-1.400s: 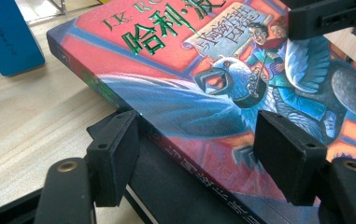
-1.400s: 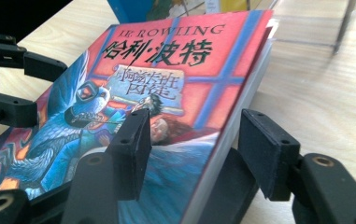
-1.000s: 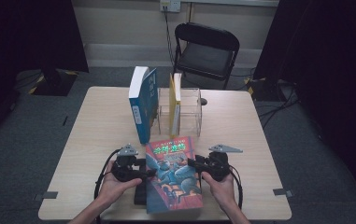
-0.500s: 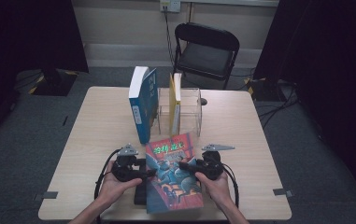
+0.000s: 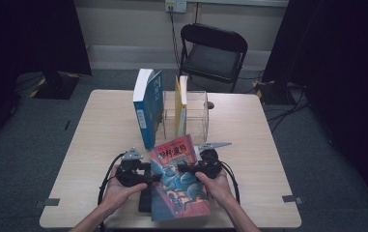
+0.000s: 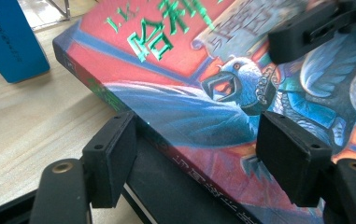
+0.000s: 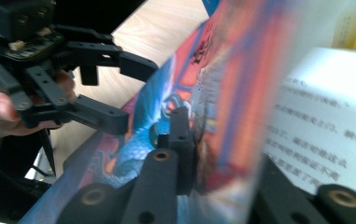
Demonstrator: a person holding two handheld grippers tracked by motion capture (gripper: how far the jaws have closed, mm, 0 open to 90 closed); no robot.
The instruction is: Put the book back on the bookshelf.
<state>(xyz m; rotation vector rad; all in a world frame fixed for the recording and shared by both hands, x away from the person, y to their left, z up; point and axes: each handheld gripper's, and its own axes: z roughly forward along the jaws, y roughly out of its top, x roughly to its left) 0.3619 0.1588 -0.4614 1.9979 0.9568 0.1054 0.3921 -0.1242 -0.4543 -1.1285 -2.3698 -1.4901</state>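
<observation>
Step in hand: opening the red-and-blue book (image 5: 179,181), I'd say.
Left gripper (image 6: 196,154): jaws spread, astride the book's spine edge, one pad over the cover, not pinching.
Book: flat at the table's (image 5: 99,130) near edge, front cover lifting.
Right gripper (image 7: 185,154): jaws have just been closing, now pinching the cover's free edge, printed page bared behind.
Next move: probably swing the cover leftward while the left gripper steadies the spine.

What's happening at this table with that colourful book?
A person works a red and blue illustrated book with two hand-held tools. The right tool has just closed on the front cover, lifting it off the pages, while the left tool straddles the spine. Behind, a blue book and a yellow book stand in a clear rack.
</observation>
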